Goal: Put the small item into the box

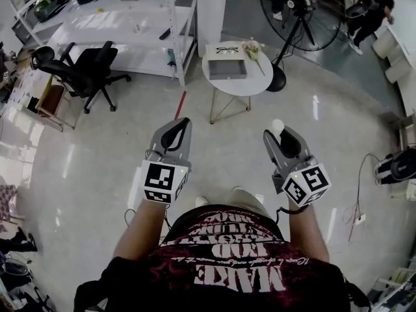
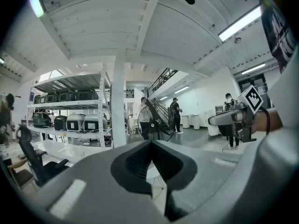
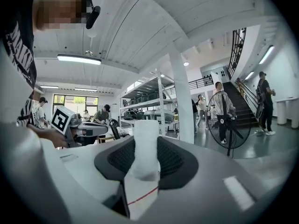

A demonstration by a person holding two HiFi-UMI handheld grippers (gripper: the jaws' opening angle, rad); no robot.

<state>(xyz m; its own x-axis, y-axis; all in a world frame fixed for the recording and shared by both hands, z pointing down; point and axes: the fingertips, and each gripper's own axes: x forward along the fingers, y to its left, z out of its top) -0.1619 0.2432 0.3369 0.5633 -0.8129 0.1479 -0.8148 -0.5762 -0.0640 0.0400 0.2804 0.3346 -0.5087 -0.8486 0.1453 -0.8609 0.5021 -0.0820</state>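
- Small item (image 3: 145,146), a white stubby thing, sits pinched upright between the right gripper (image 1: 278,138) fingers, sticking out past the tips and held over the floor.
- Box (image 1: 227,69) is on the round desk (image 1: 259,83), well apart ahead.
- Left gripper (image 1: 181,127) fingers are pressed together with nothing in them.
- Risk imo: the item looks soft, so a bump or a loosened squeeze could drop it short of the box.
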